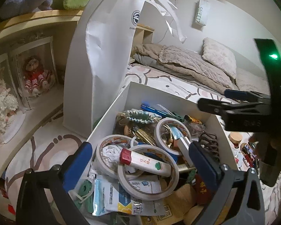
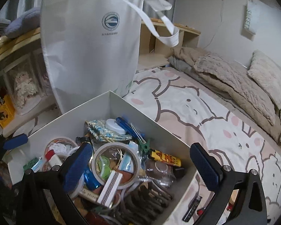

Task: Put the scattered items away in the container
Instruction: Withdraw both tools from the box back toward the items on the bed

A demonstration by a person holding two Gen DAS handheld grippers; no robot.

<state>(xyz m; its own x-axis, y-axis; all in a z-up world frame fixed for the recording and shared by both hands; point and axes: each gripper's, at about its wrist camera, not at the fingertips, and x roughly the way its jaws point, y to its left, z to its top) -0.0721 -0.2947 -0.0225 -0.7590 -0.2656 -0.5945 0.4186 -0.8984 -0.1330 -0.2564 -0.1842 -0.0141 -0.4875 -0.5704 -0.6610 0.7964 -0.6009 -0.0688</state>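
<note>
Both grippers are hovering over a white box [image 2: 121, 103] crammed with small items on a bed.

The right gripper [image 2: 142, 166] is standing with its blue-padded fingers [image 2: 204, 166] spread wide and nothing between them, one finger above the box's contents and the other outside its right wall. The left gripper [image 1: 140, 161] is likewise gaping, its fingers straddling a white tube with a red cap [image 1: 146, 164] that is lying across rolls of white tape [image 1: 148, 170] without being pinched. A yellow lighter [image 2: 165, 158], a brown hair claw [image 2: 149, 200] and a blue pen [image 1: 153, 109] are lying inside the box. A few scattered items [image 1: 243, 150] are sitting on the cartoon-print sheet [image 2: 206, 116] just beside the box's right wall. A white tote bag [image 2: 88, 46] is standing upright behind the box.
</note>
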